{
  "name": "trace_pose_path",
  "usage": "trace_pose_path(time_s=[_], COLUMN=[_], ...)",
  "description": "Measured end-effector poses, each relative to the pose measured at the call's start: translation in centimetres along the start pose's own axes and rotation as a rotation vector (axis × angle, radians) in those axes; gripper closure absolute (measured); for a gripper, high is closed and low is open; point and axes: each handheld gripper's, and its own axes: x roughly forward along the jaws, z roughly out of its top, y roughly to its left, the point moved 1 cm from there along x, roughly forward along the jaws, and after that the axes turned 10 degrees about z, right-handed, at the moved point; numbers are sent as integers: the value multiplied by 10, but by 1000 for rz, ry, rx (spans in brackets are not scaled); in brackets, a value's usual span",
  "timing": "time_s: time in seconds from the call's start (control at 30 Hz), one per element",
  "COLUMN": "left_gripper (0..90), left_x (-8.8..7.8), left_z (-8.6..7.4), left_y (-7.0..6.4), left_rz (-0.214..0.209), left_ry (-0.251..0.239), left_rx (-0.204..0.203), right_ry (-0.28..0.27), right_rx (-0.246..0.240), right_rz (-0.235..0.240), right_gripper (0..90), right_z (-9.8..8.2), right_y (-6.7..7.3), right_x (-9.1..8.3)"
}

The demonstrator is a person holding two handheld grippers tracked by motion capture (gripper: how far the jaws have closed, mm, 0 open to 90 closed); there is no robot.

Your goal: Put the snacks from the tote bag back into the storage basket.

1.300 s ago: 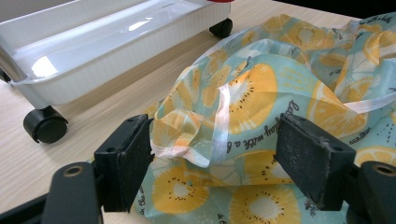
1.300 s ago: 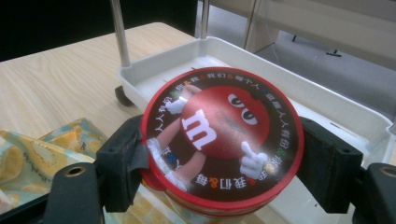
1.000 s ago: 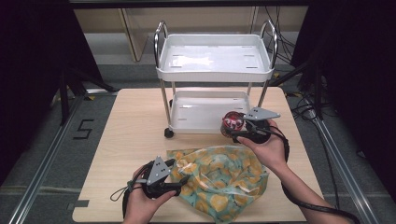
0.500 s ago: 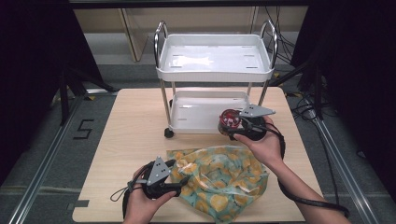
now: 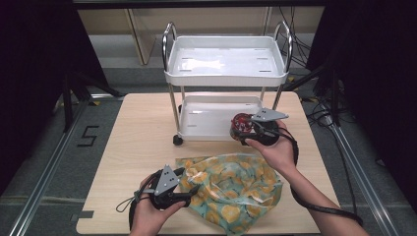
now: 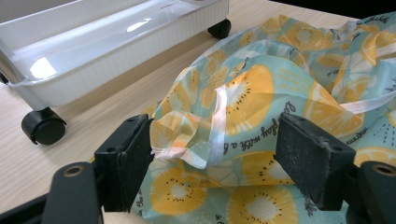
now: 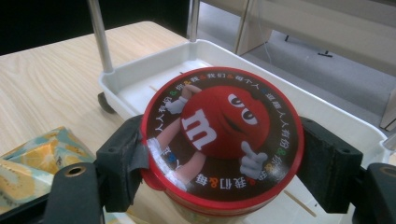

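Down at the near left edge of the surface point(image 5: 123, 142), the left gripper point(image 5: 189, 196) lies low in the person's left hand point(image 5: 147, 216), pointing at the fruit-print bag point(image 5: 236, 189). Its fingers point(image 6: 128, 163) stand spread, one on each side of a puckered fold of the bag with a white ribbon running through it. That fold sits between them and brushes the left finger, while the right finger stands clear of it; the pads do not press on the cloth. Beyond those fingers, past the bag, stands the white cart point(image 6: 93, 51) on its black wheels, just off the bag's far edge.

Further right, the bag lies crumpled on the surface, stretching from the left fingers toward the person's right forearm.

On the right, the right gripper point(image 5: 242, 129) is held up in the right hand point(image 5: 278, 150), its fingers point(image 7: 122, 161) pinching a round candy tub point(image 7: 222, 140) by its sides, one pad on each side just under the red lid. The tub sits upright between them, lid facing up, at the near right corner of the cart's lower tray point(image 5: 206, 120). Behind the fingers rises a metal post of the cart.
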Motion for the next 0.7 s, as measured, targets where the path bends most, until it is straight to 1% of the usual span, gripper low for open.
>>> trace_pose_path(time_s=[0.03,0.07,0.1,0.13,0.17,0.2,0.23,0.27,0.3,0.33,0.4,0.43,0.47,0.5,0.53,0.57,0.6,0.63,0.67,0.7], left_gripper=[262,262,262,262,262,262,262,261,262,262,262,262,262,262,262,261,262,262,262,262], left_x=[0,0,0,0,0,0,0,0,-1,-1,-1,0,-1,0,0,0,0,0,0,0], left_z=[0,0,1,1,1,1,1,1,1,1,1,1,0,1,1,1,1,0,0,1], left_y=[0,1,2,2,2,1,0,1,1,1,2,2,1,1,1,0,0,0,0,1], left_rz=[0,-3,1,2,9,2,4,1,5,5,4,3,7,5,4,4,5,6,4,4], left_ry=[0,3,3,2,5,-1,-2,-7,-6,-7,-6,-5,2,0,-3,0,0,1,1,0], left_rx=[0,15,33,34,40,33,18,32,17,20,31,33,15,20,32,12,16,16,16,33], right_ry=[0,-7,-6,2,9,10,-6,-4,9,5,6,-1,0,8,-1,-6,-15,-10,1,0], right_rx=[0,25,25,27,48,43,49,52,54,59,27,37,60,59,55,55,42,60,55,30], right_rz=[0,-5,-3,-3,1,1,-10,-10,-6,-14,-12,-20,-20,-18,-23,-27,-34,-35,-32,-32], right_gripper=[262,262,262,262,262,262,262,262,262,262,262,262,262,262,262,262,262,262,262,262], right_z=[0,0,0,0,0,0,0,0,0,0,1,1,1,2,2,2,2,2,2,1], right_y=[0,0,0,-1,1,1,1,0,0,-1,-6,-6,-4,-5,-5,-6,-7,-7,-7,-11], right_x=[0,1,1,0,0,0,2,2,1,2,1,2,1,1,2,2,3,2,2,3])
